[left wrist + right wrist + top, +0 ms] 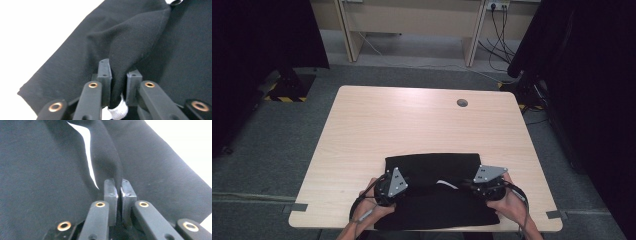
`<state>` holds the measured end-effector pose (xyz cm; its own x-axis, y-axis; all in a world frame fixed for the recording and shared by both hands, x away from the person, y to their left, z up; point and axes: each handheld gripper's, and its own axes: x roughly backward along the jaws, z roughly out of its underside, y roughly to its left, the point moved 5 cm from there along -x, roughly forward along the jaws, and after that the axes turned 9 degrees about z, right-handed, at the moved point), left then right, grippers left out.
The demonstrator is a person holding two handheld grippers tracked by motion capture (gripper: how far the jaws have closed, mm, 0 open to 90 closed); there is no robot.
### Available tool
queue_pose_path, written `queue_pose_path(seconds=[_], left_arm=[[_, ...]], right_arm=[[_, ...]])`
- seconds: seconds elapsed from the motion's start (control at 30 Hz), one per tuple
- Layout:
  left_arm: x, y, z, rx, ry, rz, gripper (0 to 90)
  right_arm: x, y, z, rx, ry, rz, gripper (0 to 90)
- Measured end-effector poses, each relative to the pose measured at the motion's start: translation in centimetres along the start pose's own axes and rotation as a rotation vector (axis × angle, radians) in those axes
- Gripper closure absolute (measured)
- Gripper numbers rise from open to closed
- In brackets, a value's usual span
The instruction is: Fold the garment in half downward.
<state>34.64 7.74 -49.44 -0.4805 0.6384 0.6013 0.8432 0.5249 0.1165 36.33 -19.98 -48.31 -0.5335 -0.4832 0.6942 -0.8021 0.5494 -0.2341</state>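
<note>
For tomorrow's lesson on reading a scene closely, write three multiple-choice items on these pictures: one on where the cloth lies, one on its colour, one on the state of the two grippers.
1. Where on the table does the cloth lie?
A. at the far edge by the round hole
B. at the near edge, in front of the person
C. hanging off the left side

2. What colour is the cloth?
A. black
B. red
C. white

3. What are the left gripper and the right gripper doing?
A. both stand open above the cloth
B. one is shut, the other lies on the table
C. each is shut on a fold of the cloth

Answers:
1 B, the high view shows it at the near edge, far from the hole.
2 A, it is black in all three views.
3 C, each gripper view shows a raised fold pinched between the jaws.
</note>
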Motion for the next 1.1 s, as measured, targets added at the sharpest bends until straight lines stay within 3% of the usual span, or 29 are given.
queue_pose_path(seconds=[0.13,0.23,0.47,0.63,0.77,0.87,1.0,1.1], left_arm=[[2.0,-0.5,-0.9,0.003,-0.057,0.016,80.1],[3.3,-1.4,-0.9,0.012,-0.093,0.058,80.3],[4.4,-4.8,0.4,0.026,-0.108,0.123,76.1],[4.9,-6.0,0.7,0.086,-0.144,0.191,59.1],[5.3,-5.2,0.0,0.143,-0.205,0.170,44.9],[4.9,-4.2,-0.2,0.193,-0.213,0.163,38.6],[3.6,-3.1,0.6,0.246,-0.147,0.111,35.1],[2.7,-2.6,1.5,0.261,-0.083,0.074,33.2]], right_arm=[[2.0,-0.5,-0.5,-0.011,-0.050,0.002,87.7],[3.4,-0.4,-0.7,-0.019,-0.097,-0.008,87.7],[5.3,2.4,1.2,-0.014,-0.117,-0.059,85.1],[6.4,3.0,2.6,-0.090,-0.141,-0.089,63.5],[7.1,1.7,2.5,-0.137,-0.177,-0.060,55.6],[6.0,0.3,2.8,-0.187,-0.150,-0.015,52.2],[3.6,-0.6,3.2,-0.225,-0.094,0.017,47.9],[2.2,-0.9,3.3,-0.248,-0.068,0.030,45.2]])
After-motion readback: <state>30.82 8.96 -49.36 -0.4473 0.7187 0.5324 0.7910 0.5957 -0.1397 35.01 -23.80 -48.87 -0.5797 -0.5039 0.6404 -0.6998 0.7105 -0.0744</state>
